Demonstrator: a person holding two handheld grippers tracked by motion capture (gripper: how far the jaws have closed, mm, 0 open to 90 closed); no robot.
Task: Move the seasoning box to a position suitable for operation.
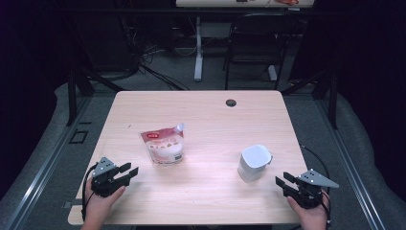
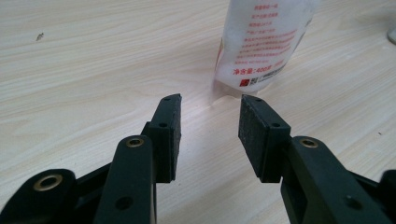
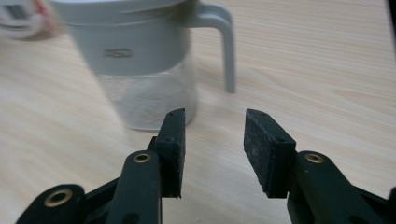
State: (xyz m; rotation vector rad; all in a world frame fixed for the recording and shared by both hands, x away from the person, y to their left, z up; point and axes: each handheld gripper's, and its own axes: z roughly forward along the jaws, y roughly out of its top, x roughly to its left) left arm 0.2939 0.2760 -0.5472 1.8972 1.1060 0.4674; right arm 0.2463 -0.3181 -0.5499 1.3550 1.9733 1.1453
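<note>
A pale wooden desk (image 1: 201, 108) is seen from above, with dark floor on all sides. At the near left corner, the left tongs (image 1: 128, 173) are held in a hand (image 1: 103, 201) just inside the desk's front edge. Their jaws are parted, with nothing between them, and are pointed toward the middle of the desk. In the left gripper view, bare wood is seen between the left tongs (image 2: 209, 122) and the pouch (image 2: 264, 42), which lies a little ahead and to the right of the jaws.

Left of centre, the pouch (image 1: 164, 145), white with red print and a corner spout, is laid flat on the desk, well clear of every edge. Open wood is left around it, and a wide bare stretch separates it from the jug (image 1: 253, 163).

Right of centre, the jug, white with a handle on its right side, is stood upright, near the right tongs (image 1: 282, 181) but apart from them. In the right gripper view, the jug (image 3: 140, 60) is seen close ahead and to the left of the right tongs (image 3: 215, 126), its lower part clear. These jaws are also parted and empty. The right tongs are held by a hand (image 1: 311, 215) at the near right corner, close to the front edge.

Near the far edge, a small round hole (image 1: 231, 102) is set in the desk.
</note>
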